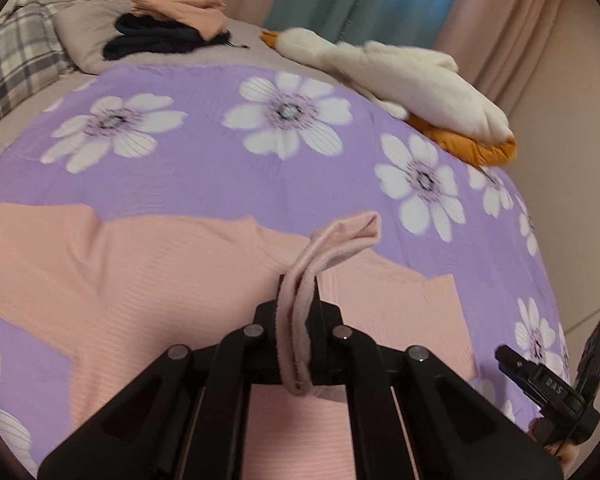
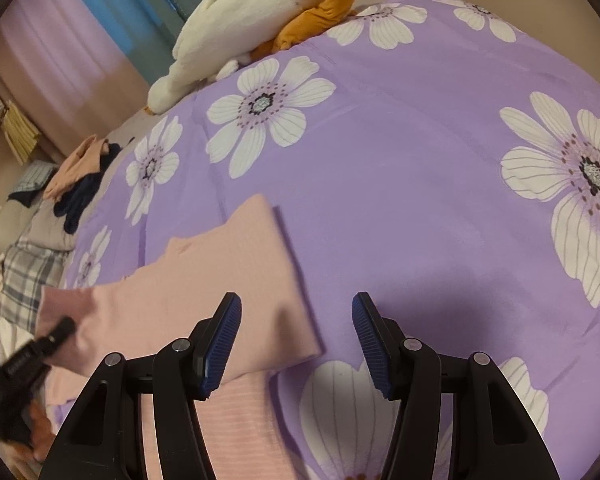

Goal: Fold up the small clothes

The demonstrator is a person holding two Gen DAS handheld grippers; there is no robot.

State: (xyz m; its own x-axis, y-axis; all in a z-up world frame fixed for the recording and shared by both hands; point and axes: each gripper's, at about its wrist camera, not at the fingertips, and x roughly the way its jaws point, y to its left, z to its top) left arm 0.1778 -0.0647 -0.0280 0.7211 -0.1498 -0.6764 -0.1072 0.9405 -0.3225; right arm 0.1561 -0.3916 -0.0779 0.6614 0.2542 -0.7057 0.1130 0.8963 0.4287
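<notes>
The quilt (image 1: 300, 168), purple with white flowers, covers the bed and carries everything. On it, at the near side, lies the pink garment (image 1: 120, 280), spread mostly flat; in the right wrist view one part (image 2: 236, 264) is already turned over the rest. At the far edge of the quilt rests a plush goose (image 1: 400, 76), and beyond its far corner a pile (image 1: 172, 28) of pink and dark clothes, perhaps finished. The left gripper (image 1: 298, 304) is closed tight on a pink hem, lifted off the garment. The right gripper (image 2: 296, 340) stands half open and empty, above the garment's edge. I judge the folding as only begun: this fold must be laid down, then others.
</notes>
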